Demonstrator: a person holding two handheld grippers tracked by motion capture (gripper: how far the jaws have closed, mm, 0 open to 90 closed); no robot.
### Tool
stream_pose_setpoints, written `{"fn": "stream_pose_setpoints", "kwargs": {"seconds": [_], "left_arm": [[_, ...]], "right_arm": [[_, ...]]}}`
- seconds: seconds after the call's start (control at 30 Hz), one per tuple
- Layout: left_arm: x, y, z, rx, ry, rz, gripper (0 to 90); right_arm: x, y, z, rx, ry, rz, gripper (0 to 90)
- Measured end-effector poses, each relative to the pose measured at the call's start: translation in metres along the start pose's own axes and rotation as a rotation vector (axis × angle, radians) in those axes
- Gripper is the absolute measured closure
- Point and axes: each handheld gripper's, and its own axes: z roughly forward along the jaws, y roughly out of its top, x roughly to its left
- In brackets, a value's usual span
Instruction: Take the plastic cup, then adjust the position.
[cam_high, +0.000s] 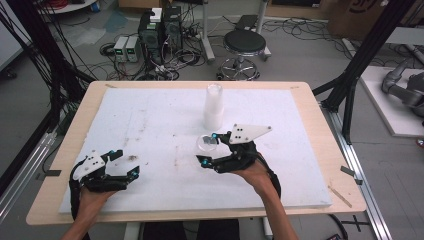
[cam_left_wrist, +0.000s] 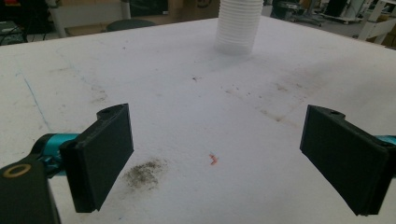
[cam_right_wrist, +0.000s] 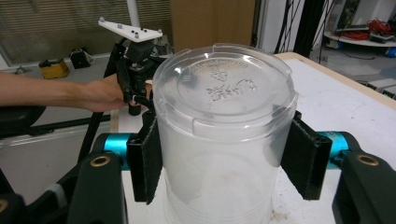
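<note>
Item: clear plastic cup (cam_right_wrist: 224, 135), see-through, ribbed near the rim, embossed mark on its base. Location: clamped between the two black pads of the right tool (cam_high: 210, 148), base toward that tool's camera; in the high view it sits just above the white foam sheet (cam_high: 150, 120), near the middle of the desk (cam_high: 320, 125), slightly toward the person.

Item: right tool. State: closed on the cup, one pad pressing each side wall. Grey three-cornered plate on top. Held in the person's right hand (cam_high: 252, 172).

Item: left tool (cam_high: 125, 162). State: open, jaws wide apart, nothing between them. Location: low over the near left part of the foam sheet, well apart from the cup.

Item: stack of white cups (cam_high: 213, 106). Upright on the foam sheet, just beyond the right tool.

Item: foam sheet. Marks: dark smudge (cam_left_wrist: 144, 173) and small orange fleck (cam_left_wrist: 213, 159) ahead of the left tool.
</note>
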Motion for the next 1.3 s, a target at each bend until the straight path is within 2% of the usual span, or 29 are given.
{"fn": "stream_pose_setpoints", "kwargs": {"seconds": [0.17,0.37,0.53,0.57,0.6,0.67,0.73,0.77,0.83,0.87,0.97,1.13,1.17,1.2,1.3], "left_arm": [[0.000,0.000,0.000,0.004,-0.005,0.003,9.4],[0.003,0.001,0.000,0.002,-0.010,-0.015,9.4],[0.005,0.005,-0.001,-0.012,-0.008,-0.001,9.4],[0.006,0.008,-0.002,-0.021,-0.047,0.006,9.4],[0.006,0.008,-0.002,-0.021,-0.047,0.006,9.4],[0.005,0.012,-0.002,-0.022,-0.099,0.033,9.4],[0.005,0.014,-0.002,-0.024,-0.111,0.042,9.4],[0.003,0.019,-0.004,-0.036,-0.147,0.067,9.4],[0.003,0.024,-0.006,-0.055,-0.181,0.078,9.5],[0.003,0.024,-0.006,-0.055,-0.181,0.078,9.5],[0.003,0.032,-0.008,-0.072,-0.228,0.087,10.2],[0.001,0.039,-0.007,-0.084,-0.269,0.098,10.2],[-0.002,0.043,-0.004,-0.092,-0.311,0.103,10.2],[-0.002,0.043,-0.004,-0.092,-0.311,0.103,10.2],[-0.010,0.049,0.006,-0.091,-0.386,0.122,10.2]], "right_arm": [[-0.001,-0.001,0.005,0.005,0.008,0.001,37.5],[-0.003,-0.002,0.009,0.011,0.012,0.008,37.6],[-0.005,-0.003,0.008,0.011,0.014,0.009,37.7],[-0.006,-0.003,0.007,0.007,0.018,0.010,37.7],[-0.006,-0.003,0.007,0.007,0.018,0.010,37.7],[-0.006,-0.002,0.006,0.005,0.024,0.015,37.8],[-0.006,-0.002,0.007,0.004,0.026,0.012,37.8],[-0.005,-0.001,0.007,0.007,0.035,0.008,37.8],[-0.004,0.001,0.008,0.005,0.045,0.002,37.8],[-0.004,0.001,0.008,0.005,0.045,0.002,37.8],[-0.004,0.003,0.009,0.004,0.059,-0.002,37.9],[-0.004,0.005,0.009,-0.008,0.077,-0.006,37.9],[-0.004,0.006,0.008,-0.007,0.082,-0.006,37.9],[-0.004,0.006,0.008,-0.007,0.082,-0.006,37.9],[-0.003,0.007,0.009,-0.004,0.088,-0.002,37.9]]}}
